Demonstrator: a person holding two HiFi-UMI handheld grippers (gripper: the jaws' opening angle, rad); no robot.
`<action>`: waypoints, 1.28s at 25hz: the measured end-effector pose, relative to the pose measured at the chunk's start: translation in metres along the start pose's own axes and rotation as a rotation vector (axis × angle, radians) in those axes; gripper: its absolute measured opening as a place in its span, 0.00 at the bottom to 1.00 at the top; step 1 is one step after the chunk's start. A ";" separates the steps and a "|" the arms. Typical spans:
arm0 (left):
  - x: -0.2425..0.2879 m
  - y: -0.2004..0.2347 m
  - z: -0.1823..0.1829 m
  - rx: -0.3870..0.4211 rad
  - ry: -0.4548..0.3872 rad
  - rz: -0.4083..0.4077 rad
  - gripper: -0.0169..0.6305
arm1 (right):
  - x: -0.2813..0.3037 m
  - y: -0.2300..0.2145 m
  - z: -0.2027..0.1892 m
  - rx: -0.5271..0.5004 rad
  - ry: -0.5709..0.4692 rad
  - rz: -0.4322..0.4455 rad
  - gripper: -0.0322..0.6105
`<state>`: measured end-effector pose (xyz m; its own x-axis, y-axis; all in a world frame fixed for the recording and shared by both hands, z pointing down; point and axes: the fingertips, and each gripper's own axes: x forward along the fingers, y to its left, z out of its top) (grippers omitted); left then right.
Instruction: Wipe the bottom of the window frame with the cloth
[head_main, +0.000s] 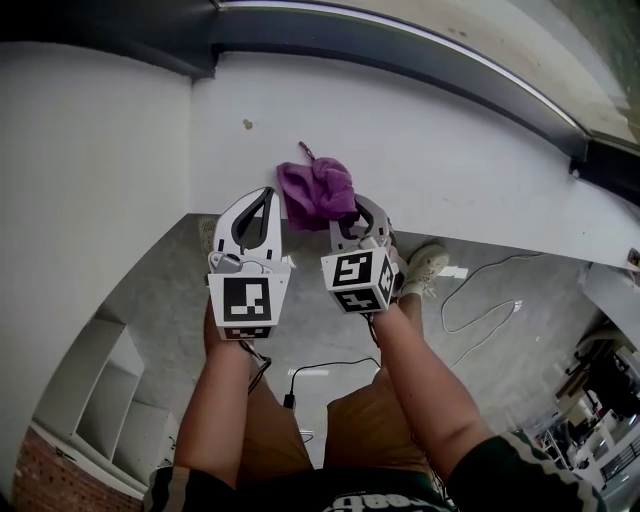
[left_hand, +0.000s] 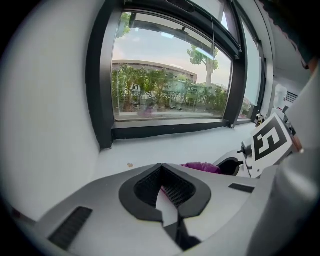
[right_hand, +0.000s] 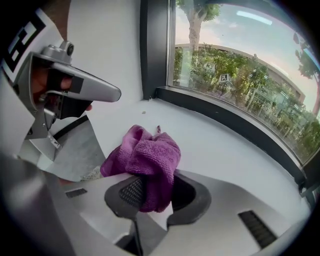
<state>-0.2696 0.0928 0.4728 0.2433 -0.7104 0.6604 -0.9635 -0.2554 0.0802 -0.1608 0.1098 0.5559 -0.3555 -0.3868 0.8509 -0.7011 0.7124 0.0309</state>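
While R gripper clamps cloth, L hovers.

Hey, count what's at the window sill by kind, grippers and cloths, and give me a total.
Cloths: 1, the purple cloth.
Grippers: 2, the left gripper shut on nothing, the right gripper shut on the cloth.
Total: 3.

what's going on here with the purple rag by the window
A person holds a tool in each hand over a white window sill. The right tool is shut on a purple cloth near the sill's front edge. The left tool is shut and empty beside it. The dark bottom frame lies farther back, not yet reached.
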 end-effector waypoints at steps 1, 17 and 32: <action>-0.001 0.003 0.000 -0.005 -0.003 0.004 0.04 | 0.002 0.003 0.003 -0.005 -0.001 0.005 0.21; -0.022 0.054 -0.017 -0.067 0.017 0.094 0.04 | 0.025 0.064 0.046 -0.116 -0.032 0.130 0.21; -0.036 0.083 -0.036 -0.102 0.050 0.141 0.04 | 0.044 0.116 0.080 -0.146 -0.046 0.279 0.21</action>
<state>-0.3623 0.1207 0.4820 0.1014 -0.7006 0.7063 -0.9946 -0.0858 0.0576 -0.3076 0.1286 0.5547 -0.5517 -0.1879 0.8126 -0.4776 0.8699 -0.1231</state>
